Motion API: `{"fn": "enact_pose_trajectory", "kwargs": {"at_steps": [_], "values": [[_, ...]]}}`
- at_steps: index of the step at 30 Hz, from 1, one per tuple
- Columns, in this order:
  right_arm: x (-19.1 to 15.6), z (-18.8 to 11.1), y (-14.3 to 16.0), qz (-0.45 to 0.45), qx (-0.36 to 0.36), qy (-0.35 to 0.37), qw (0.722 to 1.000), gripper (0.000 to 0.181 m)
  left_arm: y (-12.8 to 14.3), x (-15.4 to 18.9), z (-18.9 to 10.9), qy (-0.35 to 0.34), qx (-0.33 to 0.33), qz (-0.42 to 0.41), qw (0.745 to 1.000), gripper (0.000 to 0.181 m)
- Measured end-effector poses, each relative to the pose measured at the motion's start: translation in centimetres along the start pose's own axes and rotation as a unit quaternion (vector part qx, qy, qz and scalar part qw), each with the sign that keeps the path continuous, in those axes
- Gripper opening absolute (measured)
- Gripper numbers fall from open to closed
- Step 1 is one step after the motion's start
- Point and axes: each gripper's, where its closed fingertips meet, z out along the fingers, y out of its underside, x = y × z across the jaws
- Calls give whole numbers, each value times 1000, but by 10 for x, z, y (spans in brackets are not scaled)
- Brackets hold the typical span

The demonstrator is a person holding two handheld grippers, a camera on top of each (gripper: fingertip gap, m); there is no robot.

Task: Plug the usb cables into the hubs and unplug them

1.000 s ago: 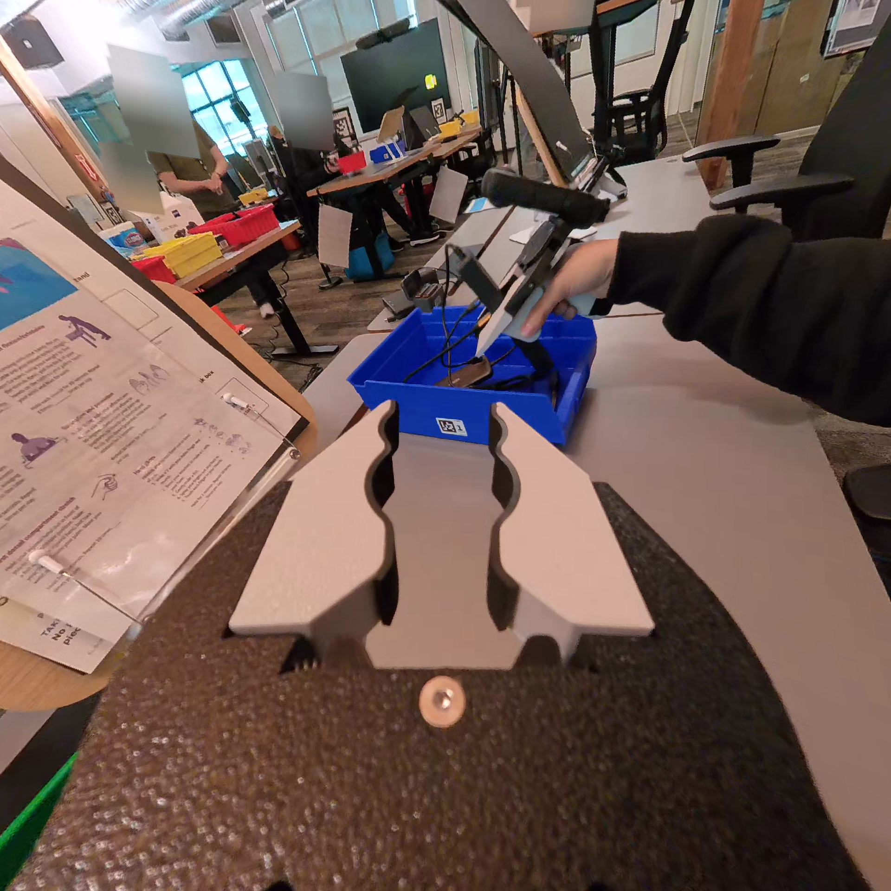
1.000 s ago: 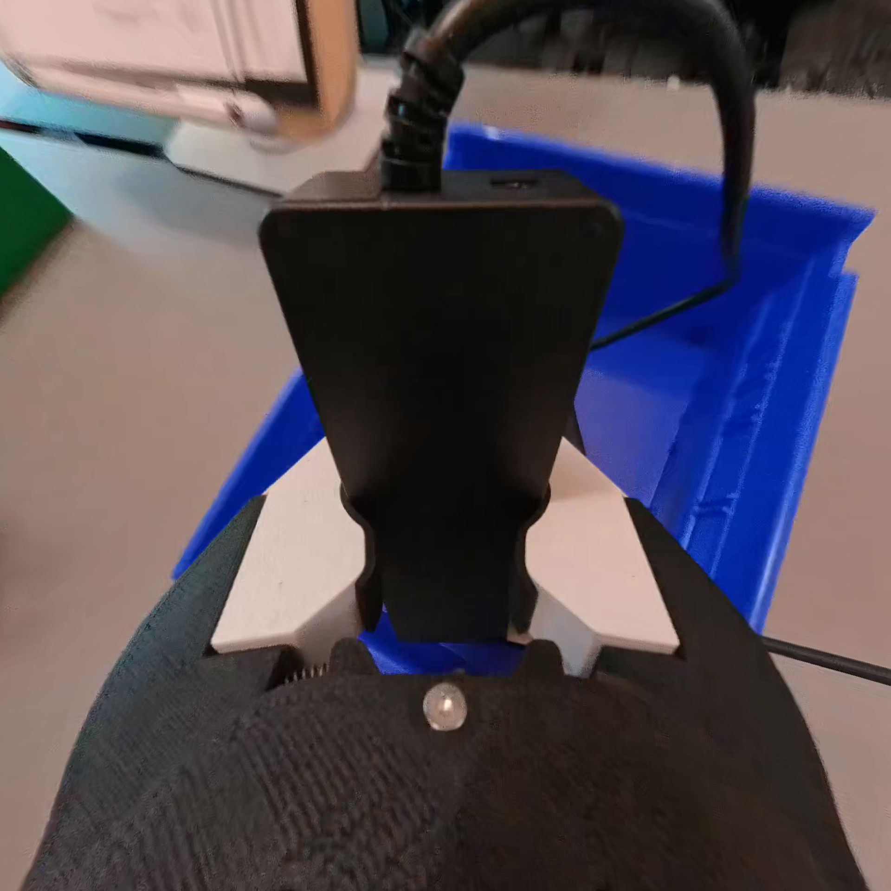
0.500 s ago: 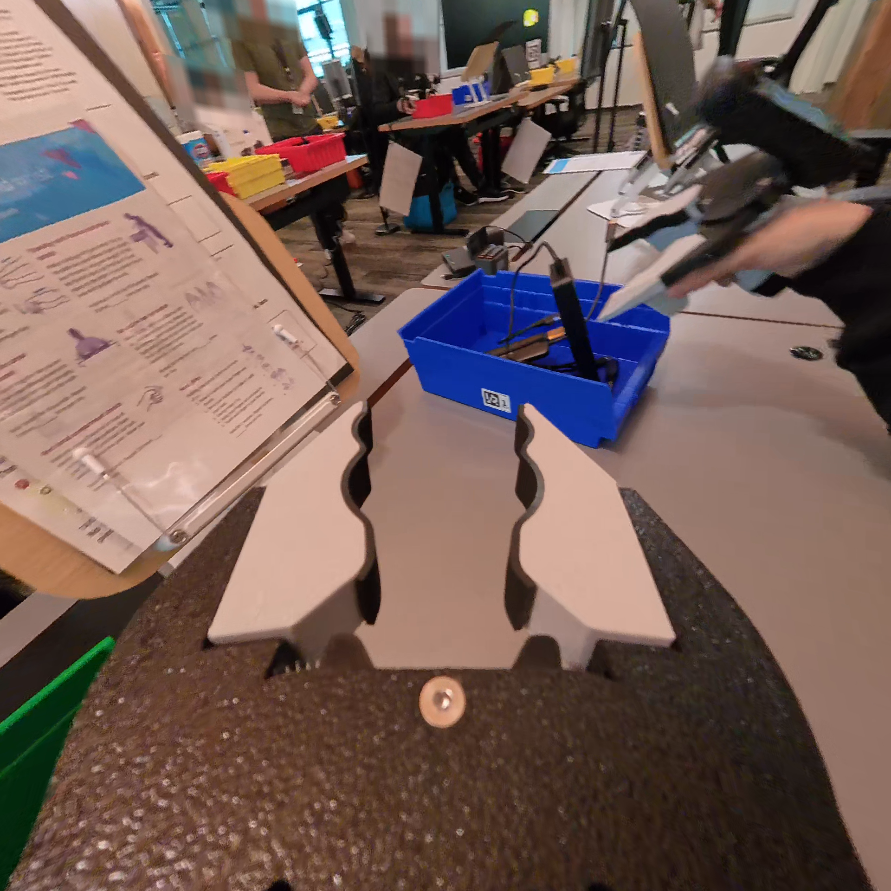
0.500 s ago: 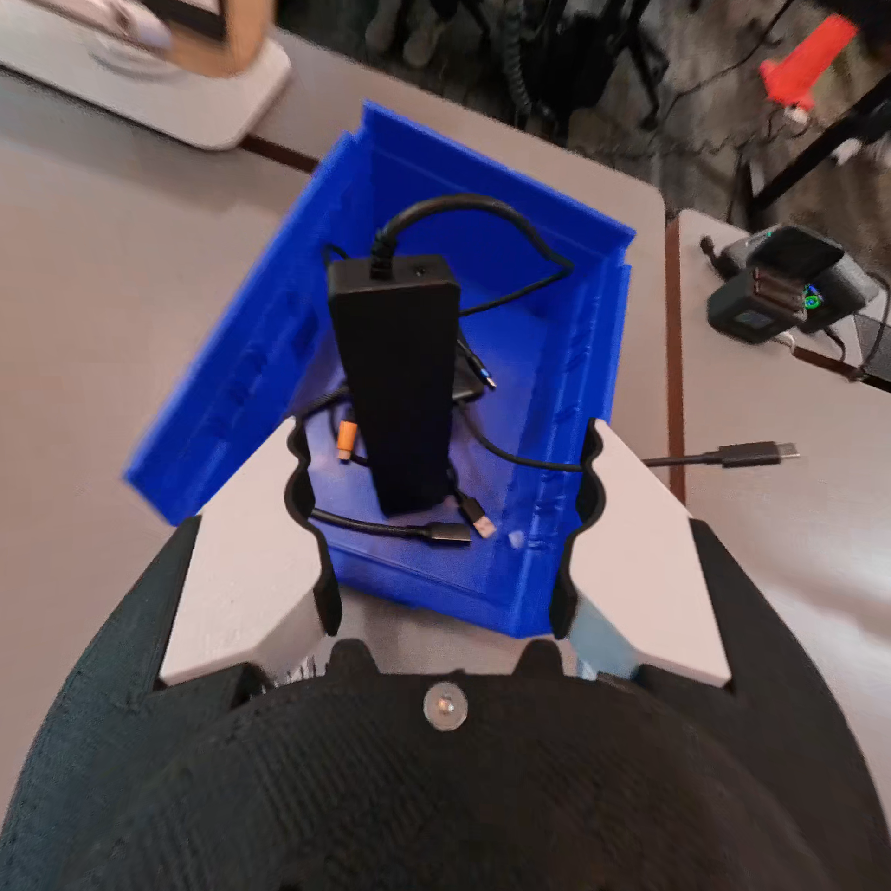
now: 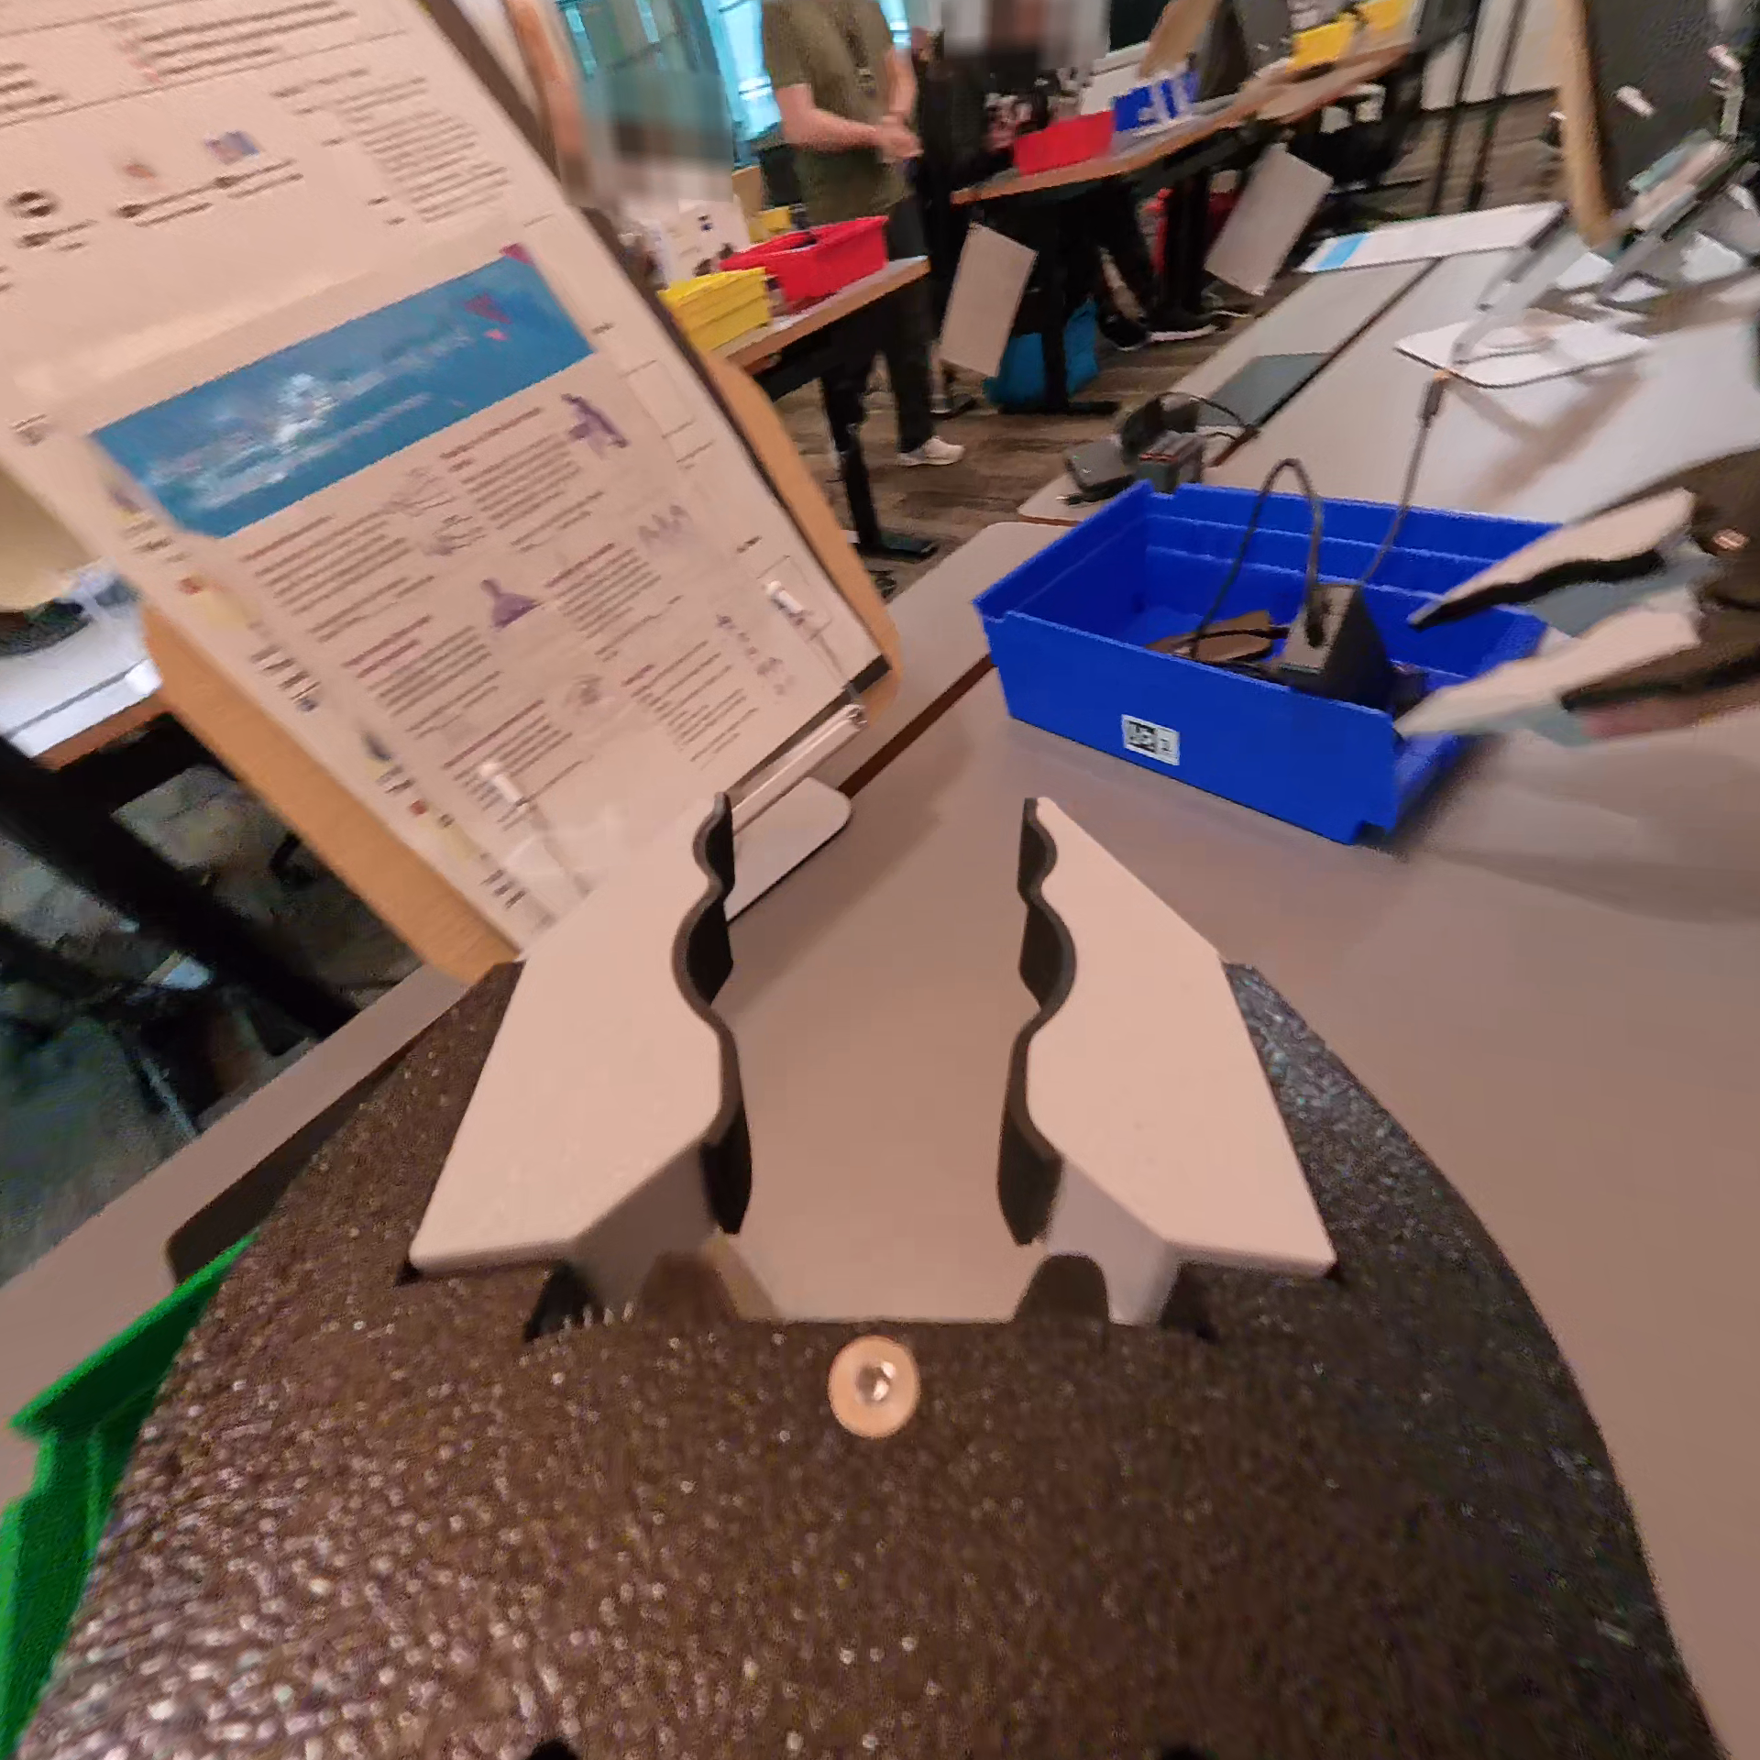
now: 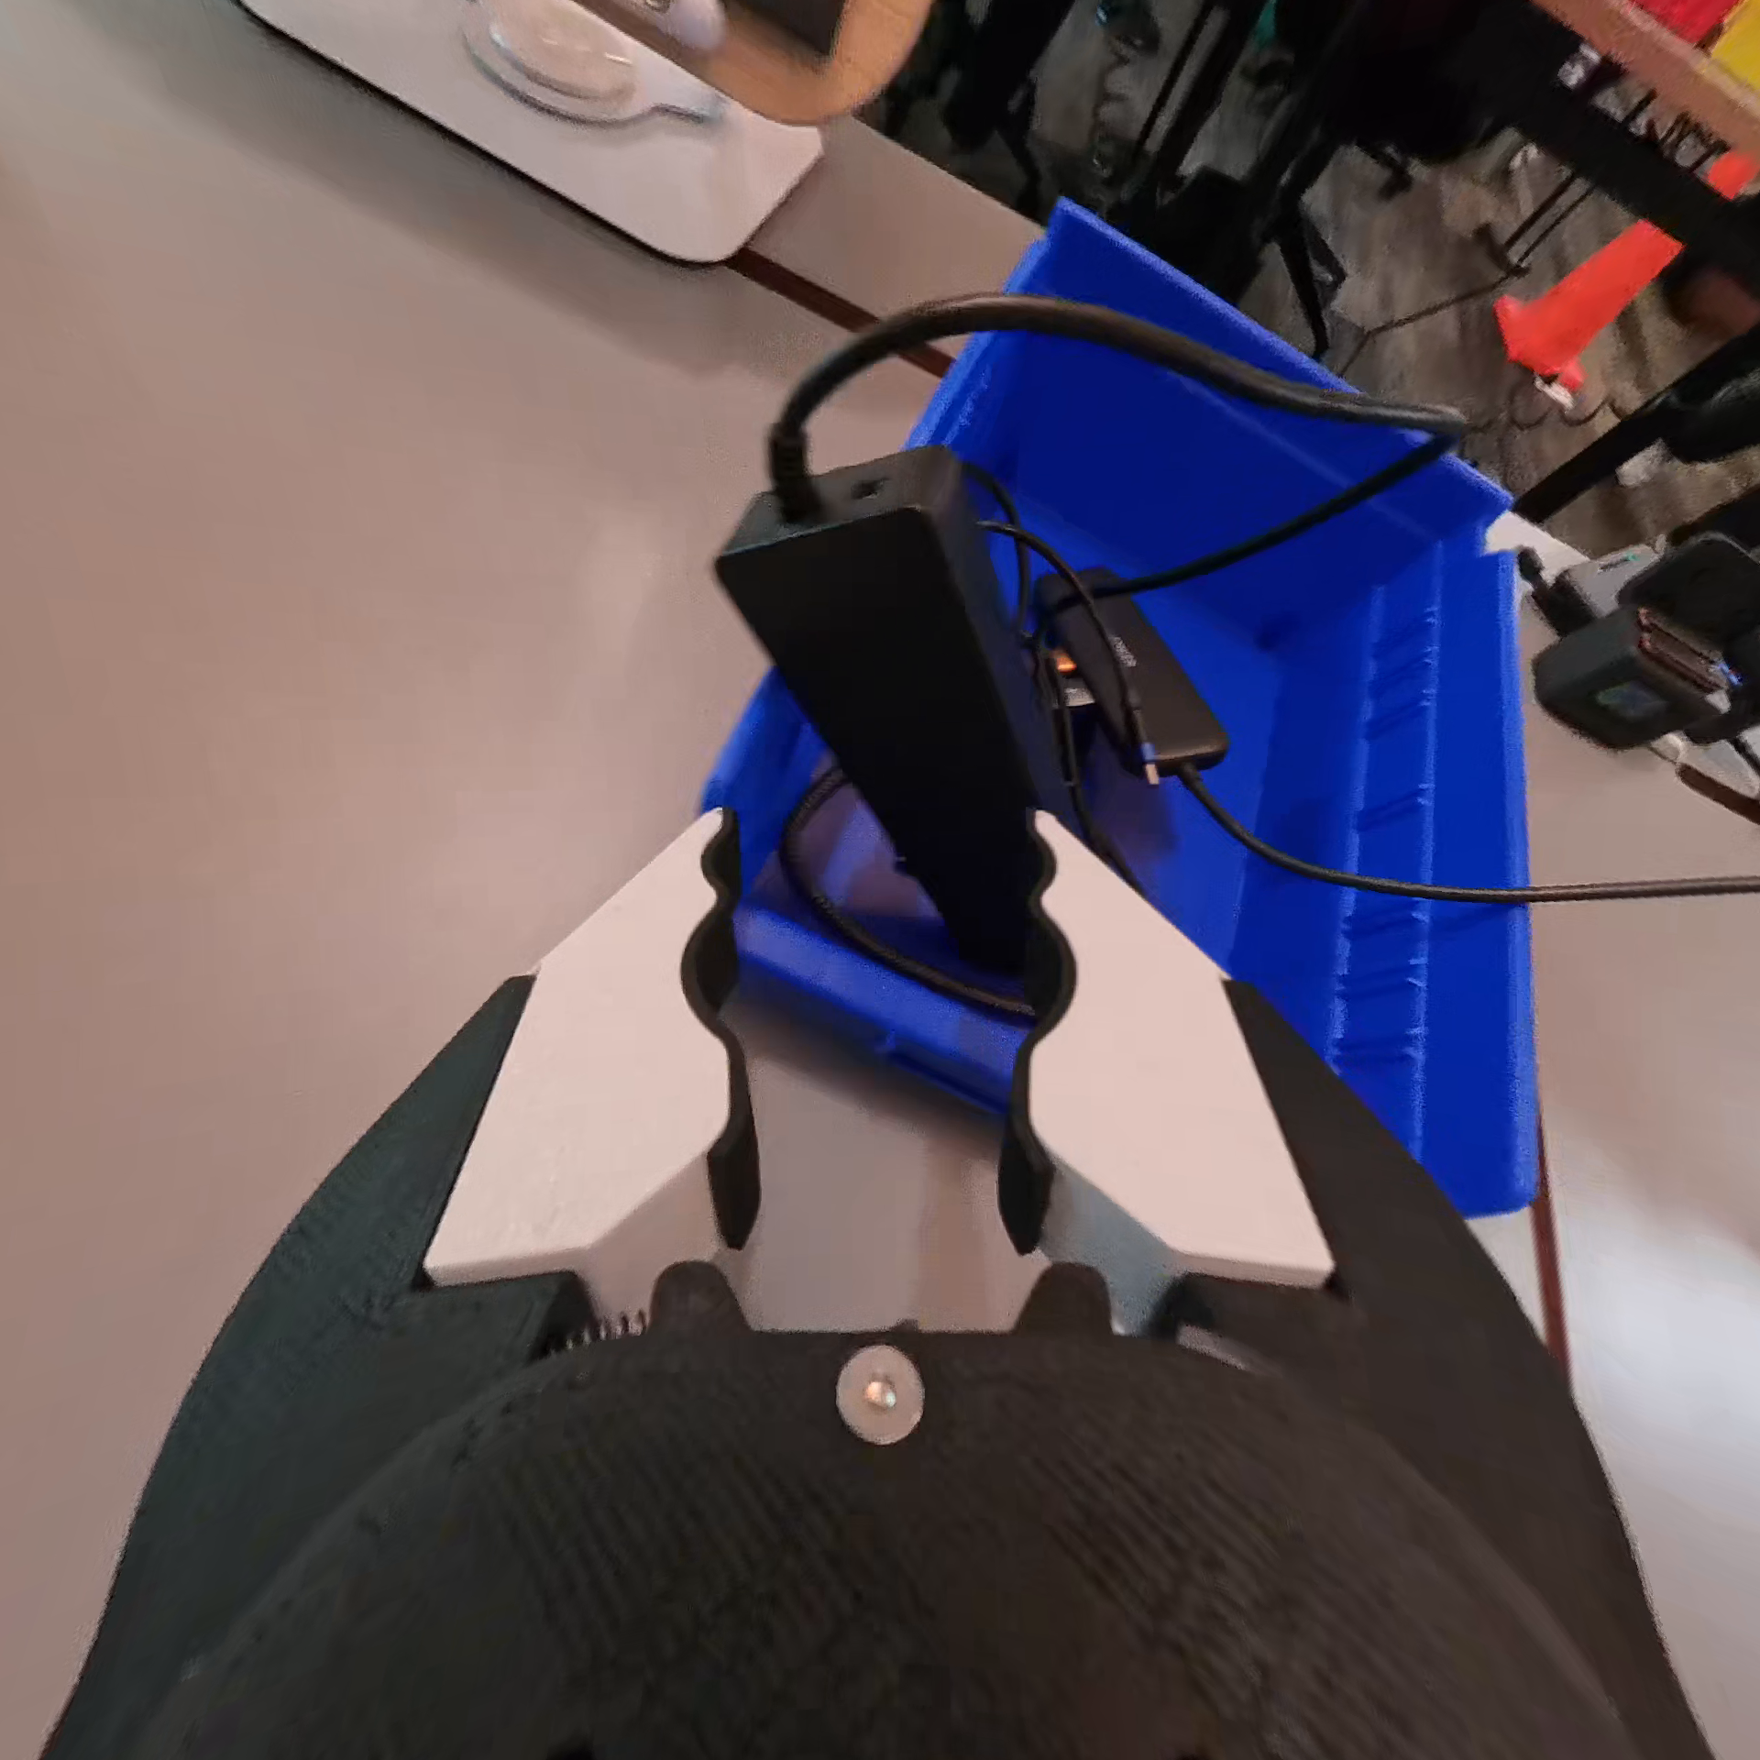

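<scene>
A blue bin (image 6: 1429,952) stands on the grey table (image 6: 333,667). A black USB hub (image 6: 895,695) leans tilted inside it, its thick cable (image 6: 1095,329) looping up over the bin. A second, slim dark hub (image 6: 1133,676) and thin cables (image 6: 1429,888) lie in the bin behind it. My right gripper (image 6: 881,838) is open at the bin's near corner; the leaning hub's lower end shows just past its fingertips, apart from the pads. My left gripper (image 5: 874,829) is open and empty over bare table, well short of the bin (image 5: 1190,724). The right gripper (image 5: 1410,674) shows at the bin's right end.
A tilted document stand with printed pages (image 5: 429,571) stands at the left, its base plate (image 6: 610,162) beyond the bin. A green bin edge (image 5: 57,1524) is at lower left. Small black devices (image 6: 1657,657) lie right of the bin. People stand at far desks.
The right gripper was shut on the black hub, let it go and opened wide; now it sits closer with jaws narrower. The hub leans more. The left gripper opened wider and swung left.
</scene>
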Motion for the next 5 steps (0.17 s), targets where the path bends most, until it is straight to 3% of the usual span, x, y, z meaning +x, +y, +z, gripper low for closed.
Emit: {"fn": "enact_pose_trajectory", "kwargs": {"at_steps": [1,3,4,5], "values": [[-12,-5,0,3,5,-22,1000,79,3,-10,-7,-17,-4,-13,1000,58],[-35,-15,-10,33,41,-63,997,94,20,-36,-23,-68,-37,-30,997,58],[-40,-17,-15,45,58,-67,995,79,35,-53,-33,-105,-69,-34,991,59],[-40,-13,-16,50,62,-57,995,78,54,-73,-45,-149,-110,-38,982,63]]}}
